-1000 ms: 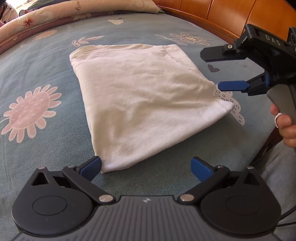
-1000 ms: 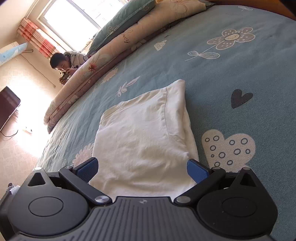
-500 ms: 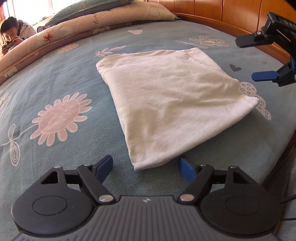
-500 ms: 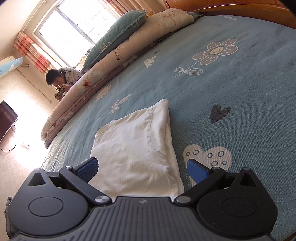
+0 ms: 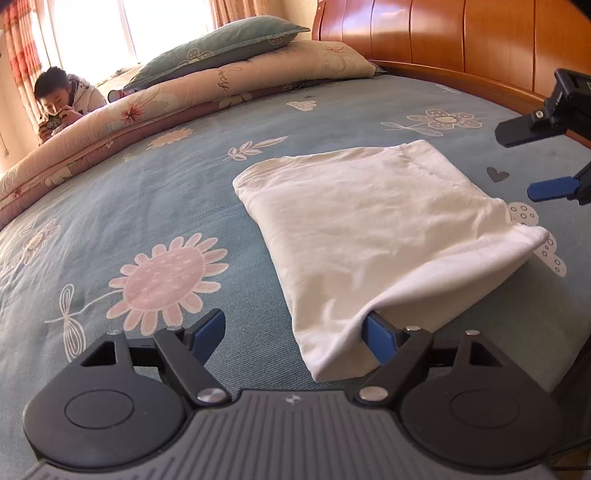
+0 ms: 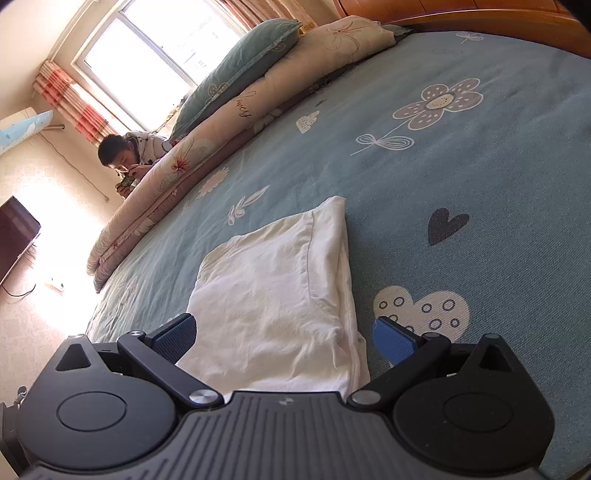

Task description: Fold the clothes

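A folded white garment [image 5: 369,221] lies flat on the blue flowered bedsheet [image 5: 147,192]. My left gripper [image 5: 293,321] is at its near corner with the jaws wide and opening. Its right finger [image 5: 380,336] is tucked under the cloth's edge, which drapes over it, while the left finger rests apart on the sheet. Neither pad presses the cloth. My right gripper [image 6: 284,321] stands open at the other near corner of the garment [image 6: 277,277], with the cloth between its fingers but not pinched. The right gripper [image 5: 515,164] also shows at the right edge of the left wrist view.
A rolled quilt [image 5: 184,96] with a green pillow [image 5: 221,48] on it lies along the bed's far side. Behind it is a person [image 5: 62,99]. The wooden headboard [image 5: 443,33] rises at the right. A dark television [image 6: 14,236] stands on the floor to the left.
The left gripper has tipped up and shifted along the garment's near edge. Its right finger now sits under the cloth corner and the jaws stand a little narrower. The right gripper has hardly moved.
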`<state>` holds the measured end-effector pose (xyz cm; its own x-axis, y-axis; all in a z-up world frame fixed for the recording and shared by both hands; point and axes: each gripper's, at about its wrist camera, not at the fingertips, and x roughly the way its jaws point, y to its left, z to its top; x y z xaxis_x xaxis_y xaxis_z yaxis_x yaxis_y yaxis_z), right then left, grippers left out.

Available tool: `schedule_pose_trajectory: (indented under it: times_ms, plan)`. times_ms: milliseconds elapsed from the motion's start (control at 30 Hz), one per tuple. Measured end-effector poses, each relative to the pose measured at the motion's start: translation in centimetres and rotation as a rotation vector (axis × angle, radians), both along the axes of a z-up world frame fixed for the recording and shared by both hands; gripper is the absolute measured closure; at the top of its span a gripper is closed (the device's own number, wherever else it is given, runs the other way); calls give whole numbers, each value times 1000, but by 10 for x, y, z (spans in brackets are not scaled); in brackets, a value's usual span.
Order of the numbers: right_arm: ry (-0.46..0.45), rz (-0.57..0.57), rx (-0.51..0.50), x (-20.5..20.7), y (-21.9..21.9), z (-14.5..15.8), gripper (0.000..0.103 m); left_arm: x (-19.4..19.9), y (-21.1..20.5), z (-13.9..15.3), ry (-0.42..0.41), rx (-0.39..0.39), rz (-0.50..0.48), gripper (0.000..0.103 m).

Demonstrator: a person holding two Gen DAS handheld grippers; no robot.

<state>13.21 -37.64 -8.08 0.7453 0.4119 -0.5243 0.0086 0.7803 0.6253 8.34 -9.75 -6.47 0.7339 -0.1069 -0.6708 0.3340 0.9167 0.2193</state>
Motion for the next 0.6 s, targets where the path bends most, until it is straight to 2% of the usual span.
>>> schedule_pose_trajectory:
  times_ms: [67,200,333,433,567,600]
  plan:
    - [-5,4,-9,-1,1,1,0,-2,2,6,-9,-15,4,22]
    - [-7,-5,-9,-2,-1,2,0,-1,22,32,-33,-157,42,22]
    - [-26,16,14,-4,0,3,0,7,33,44,-43,-175,112,20]
    - [-62,74,59,-6,5,6,0,14,37,34,30,-206,160,19]
    - [-88,178,161,-6,13,5,0,24,38,8,153,-142,288,19]
    - [-87,200,182,-6,16,4,0,25,40,5,165,-152,303,19]
